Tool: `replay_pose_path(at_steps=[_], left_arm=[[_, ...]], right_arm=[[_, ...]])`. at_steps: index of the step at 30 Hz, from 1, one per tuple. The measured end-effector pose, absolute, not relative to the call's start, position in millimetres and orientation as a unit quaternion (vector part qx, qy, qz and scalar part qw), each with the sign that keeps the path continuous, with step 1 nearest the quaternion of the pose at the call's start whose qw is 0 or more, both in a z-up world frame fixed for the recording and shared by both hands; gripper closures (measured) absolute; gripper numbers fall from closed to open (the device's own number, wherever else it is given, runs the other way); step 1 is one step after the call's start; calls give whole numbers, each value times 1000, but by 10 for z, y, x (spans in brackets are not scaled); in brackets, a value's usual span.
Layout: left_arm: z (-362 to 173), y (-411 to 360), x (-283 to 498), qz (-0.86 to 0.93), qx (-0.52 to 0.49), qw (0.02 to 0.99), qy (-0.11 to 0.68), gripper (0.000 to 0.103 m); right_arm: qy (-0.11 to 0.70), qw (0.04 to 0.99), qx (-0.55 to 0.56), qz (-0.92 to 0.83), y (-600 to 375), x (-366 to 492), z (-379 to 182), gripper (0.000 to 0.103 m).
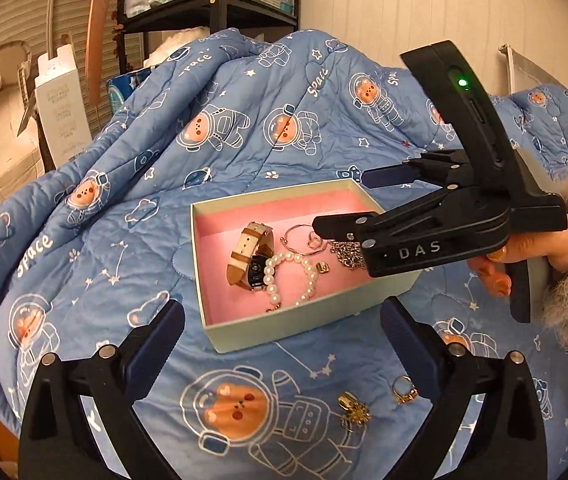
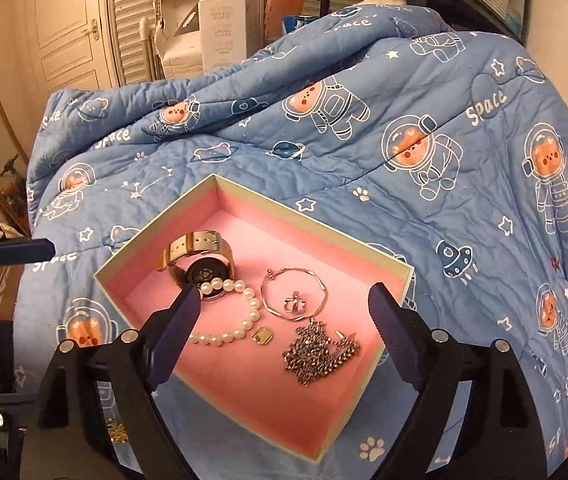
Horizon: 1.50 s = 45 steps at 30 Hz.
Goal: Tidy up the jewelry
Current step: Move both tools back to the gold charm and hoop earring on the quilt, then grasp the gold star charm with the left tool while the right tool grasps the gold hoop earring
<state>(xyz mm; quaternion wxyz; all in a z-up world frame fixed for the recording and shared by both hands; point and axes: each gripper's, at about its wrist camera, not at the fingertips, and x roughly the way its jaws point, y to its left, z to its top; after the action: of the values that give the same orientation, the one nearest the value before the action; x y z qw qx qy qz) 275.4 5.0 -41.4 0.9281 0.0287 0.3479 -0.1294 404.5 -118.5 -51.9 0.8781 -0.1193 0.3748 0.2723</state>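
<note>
A blue quilt printed with astronaut bears covers the bed and carries everything; behind it stand a black shelf unit with baskets and bottles, a white carton, louvred doors and a panelled door, all too warped by the lens to read closely. On the quilt sits an open pale box with a pink lining. The right claw, held by a hand in a fluffy sleeve, reaches over the box's right end in the left wrist view, its jaws wide apart with nothing between them, and it hides part of the chain from that view. The left claw hovers at the near side of the box, also spread wide and empty; only its dark finger pad shows at the left edge of the right wrist view. Inside the box lie a watch with a tan and white strap, partly behind the right claw's left finger in its own view, a pearl bracelet resting against the watch, a thin wire bangle with a small silver ring inside its loop, a heap of silver chain, and a small gold piece whose kind is hard to make out. Outside the box, on the quilt between the left claw's fingers, lie a gold ring and a gold trinket, its shape unclear.
</note>
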Motion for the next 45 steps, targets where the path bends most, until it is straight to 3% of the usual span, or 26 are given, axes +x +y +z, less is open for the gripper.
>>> replay_pose_path(at_steps=[22,24,26,32,40,43,45], left_arm=[[-819,74,1893,-112,6,922,370,7],[-846,12,1859,-116,17,921,371,8],[-871,-25,1841,-120,22,920,373,11],[-969,-57,1860,-121,18,912,392,21],[-1016,-41,1923,-124,2,908,400,49],[-993,-94,1966,-137,2,907,397,53],[-969,-164,2002,-148,11,907,393,57]], right_arm=[[402,872,-70,269,-1533,2727,-947,18],[406,870,-64,272,-1531,2663,-996,21],[414,865,-65,275,-1512,2627,-1047,33],[433,856,-54,277,-1460,2601,-1182,44],[441,855,-50,267,-1375,2666,-1282,66],[439,856,-52,269,-1373,2665,-1274,78],[437,857,-51,269,-1389,2652,-1269,78]])
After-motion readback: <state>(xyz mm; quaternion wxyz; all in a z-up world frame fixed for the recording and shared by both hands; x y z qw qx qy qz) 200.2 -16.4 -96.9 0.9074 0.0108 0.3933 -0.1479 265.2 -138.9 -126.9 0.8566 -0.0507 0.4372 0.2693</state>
